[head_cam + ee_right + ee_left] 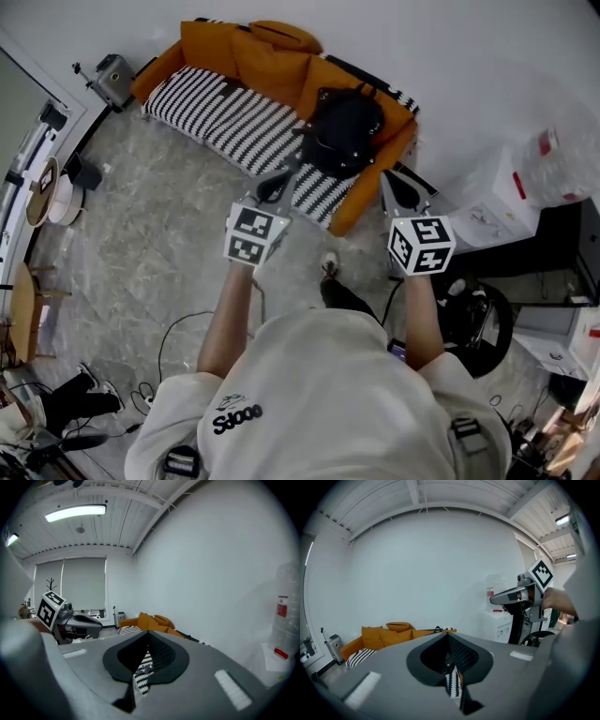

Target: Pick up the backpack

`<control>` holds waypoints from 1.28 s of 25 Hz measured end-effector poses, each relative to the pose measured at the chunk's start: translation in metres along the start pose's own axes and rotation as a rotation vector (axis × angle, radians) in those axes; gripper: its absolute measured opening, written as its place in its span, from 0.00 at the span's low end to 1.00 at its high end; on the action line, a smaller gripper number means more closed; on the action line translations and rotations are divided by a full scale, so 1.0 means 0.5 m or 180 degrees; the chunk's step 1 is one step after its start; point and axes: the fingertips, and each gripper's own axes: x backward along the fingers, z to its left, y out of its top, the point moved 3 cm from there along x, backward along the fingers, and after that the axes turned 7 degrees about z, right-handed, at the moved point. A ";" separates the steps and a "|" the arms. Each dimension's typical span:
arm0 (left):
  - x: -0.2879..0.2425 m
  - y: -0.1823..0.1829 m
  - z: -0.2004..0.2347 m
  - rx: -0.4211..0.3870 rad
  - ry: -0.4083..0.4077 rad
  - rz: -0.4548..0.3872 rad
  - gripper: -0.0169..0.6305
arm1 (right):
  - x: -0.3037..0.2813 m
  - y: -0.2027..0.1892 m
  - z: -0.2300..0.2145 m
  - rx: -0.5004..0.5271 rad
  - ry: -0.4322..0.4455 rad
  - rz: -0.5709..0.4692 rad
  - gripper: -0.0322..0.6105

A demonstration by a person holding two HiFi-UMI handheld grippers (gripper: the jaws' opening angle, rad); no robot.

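The black backpack [342, 131] sits on the right end of an orange sofa [272, 56], partly on its black-and-white striped seat [220, 112]. My left gripper [274, 186] is held out over the floor just short of the sofa's front edge, jaws shut and empty. My right gripper [401, 187] hovers near the sofa's right corner, also shut with nothing in it. Both point toward the sofa, a little short of the backpack. In the left gripper view the shut jaws [449, 639] cover the foreground, with the sofa [389, 637] far behind. The right gripper view shows its shut jaws [147, 637] likewise.
A white cabinet [497, 197] with a clear jug [562, 155] stands right of the sofa. A black chair base [478, 323] is at my right. A grey case [112, 80] sits left of the sofa. Cables [178, 337] trail on the marble floor.
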 end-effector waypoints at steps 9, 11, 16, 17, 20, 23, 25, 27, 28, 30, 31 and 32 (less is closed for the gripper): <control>-0.187 0.081 0.078 0.0044 0.0005 0.0064 0.04 | -0.132 0.051 -0.158 -0.0095 -0.0026 0.0088 0.05; -0.219 0.090 0.092 0.0066 0.0025 0.0095 0.04 | -0.155 0.054 -0.185 -0.0112 -0.0016 0.0118 0.05; -0.298 0.102 0.117 0.0131 0.0037 0.0169 0.04 | -0.216 0.059 -0.254 -0.0165 0.0012 0.0205 0.05; -0.314 0.103 0.122 0.0140 0.0047 0.0188 0.04 | -0.228 0.059 -0.268 -0.0173 0.0024 0.0220 0.05; -0.367 0.107 0.132 0.0169 0.0080 0.0260 0.04 | -0.265 0.058 -0.313 -0.0195 0.0069 0.0271 0.05; -0.413 0.113 0.141 0.0204 0.0119 0.0316 0.05 | -0.300 0.063 -0.353 -0.0197 0.0118 0.0308 0.05; -0.439 0.118 0.148 0.0226 0.0140 0.0346 0.05 | -0.321 0.067 -0.373 -0.0183 0.0147 0.0327 0.05; -0.464 0.123 0.155 0.0246 0.0152 0.0373 0.05 | -0.343 0.071 -0.395 -0.0175 0.0145 0.0344 0.05; -0.476 0.123 0.159 0.0251 0.0153 0.0393 0.06 | -0.353 0.072 -0.405 -0.0180 0.0137 0.0353 0.05; -0.494 0.119 0.166 0.0260 0.0151 0.0454 0.06 | -0.370 0.067 -0.418 -0.0209 0.0133 0.0390 0.05; -0.503 0.117 0.169 0.0267 0.0150 0.0485 0.07 | -0.378 0.062 -0.425 -0.0227 0.0138 0.0418 0.06; -0.513 0.115 0.172 0.0274 0.0149 0.0511 0.08 | -0.386 0.058 -0.433 -0.0246 0.0140 0.0448 0.06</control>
